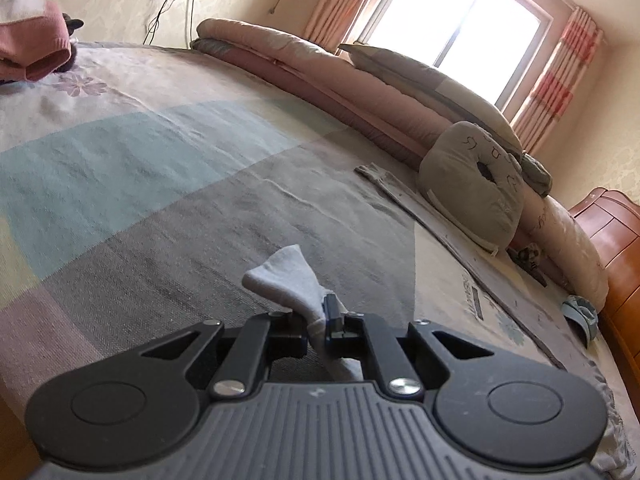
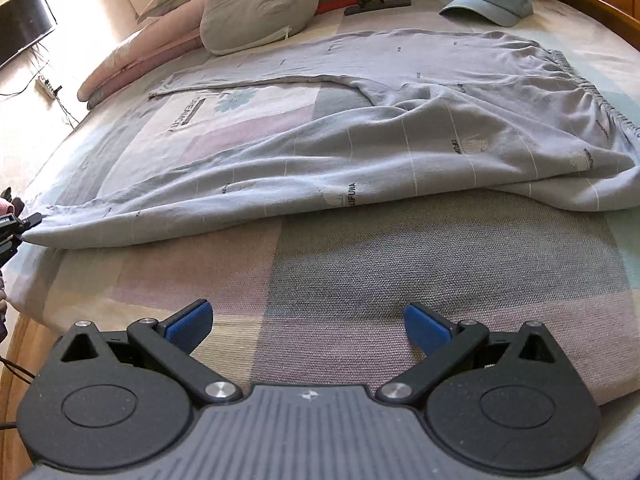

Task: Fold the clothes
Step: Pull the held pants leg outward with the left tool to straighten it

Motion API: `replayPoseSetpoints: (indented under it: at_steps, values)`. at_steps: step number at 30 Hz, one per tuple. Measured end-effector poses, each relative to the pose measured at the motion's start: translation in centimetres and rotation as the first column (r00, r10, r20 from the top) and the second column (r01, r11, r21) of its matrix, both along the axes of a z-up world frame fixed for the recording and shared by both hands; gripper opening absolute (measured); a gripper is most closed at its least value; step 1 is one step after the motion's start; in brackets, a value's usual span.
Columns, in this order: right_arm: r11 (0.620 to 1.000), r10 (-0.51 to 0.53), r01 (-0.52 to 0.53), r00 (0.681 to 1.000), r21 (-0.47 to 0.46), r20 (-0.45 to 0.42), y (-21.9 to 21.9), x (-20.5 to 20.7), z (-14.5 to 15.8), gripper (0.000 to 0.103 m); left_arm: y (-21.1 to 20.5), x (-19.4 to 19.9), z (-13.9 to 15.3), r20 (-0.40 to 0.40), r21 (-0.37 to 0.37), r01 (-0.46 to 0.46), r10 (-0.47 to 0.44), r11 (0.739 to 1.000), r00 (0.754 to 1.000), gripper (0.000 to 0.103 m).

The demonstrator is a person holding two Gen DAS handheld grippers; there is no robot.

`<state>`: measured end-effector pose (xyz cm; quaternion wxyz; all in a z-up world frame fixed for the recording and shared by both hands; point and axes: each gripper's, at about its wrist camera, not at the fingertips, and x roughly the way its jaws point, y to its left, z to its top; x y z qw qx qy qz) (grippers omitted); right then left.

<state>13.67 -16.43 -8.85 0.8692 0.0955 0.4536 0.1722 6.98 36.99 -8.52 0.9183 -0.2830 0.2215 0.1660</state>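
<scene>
On the bed [image 2: 400, 248], spread across its patterned cover toward the pillow edge, I list one pair of pale blue-grey trousers [image 2: 360, 152], waistband to the right, one leg flat along the far side, the other rumpled and drawn out toward the left edge. My left hand-held gripper [image 1: 318, 322] is clamped on that leg's cuff [image 1: 288, 280]. My right hand-held gripper [image 2: 308, 326] hangs over bare cover near the front edge, jaws wide apart, holding nothing.

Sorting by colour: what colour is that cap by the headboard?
Light blue fabric cap, clearest in the right wrist view.
</scene>
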Motion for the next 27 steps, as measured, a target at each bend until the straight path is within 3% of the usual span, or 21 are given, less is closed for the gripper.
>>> replayPoseSetpoints:
  at_steps: [18, 24, 27]
  values:
    - [0.999, -0.012, 0.014, 0.998, 0.041, -0.054, -0.7, 0.6, 0.1, 0.103, 1.1, -0.5, -0.2, -0.024, -0.001, -0.031, 0.031, 1.000, 0.999, 0.006]
    - [1.000, 0.006, -0.006, 0.997, -0.007, -0.073, 0.0, 0.6, 0.5, 0.103, 1.2, -1.0, 0.3, -0.019, -0.004, -0.028, 0.028, 1.000, 0.999, 0.007]
    - [0.998, 0.063, -0.063, 0.996, -0.003, -0.063, 0.8, 0.4, 1.7, 0.103, 1.2, -1.1, 0.7, -0.018, 0.013, -0.020, 0.020, 1.000, 1.000, 0.008]
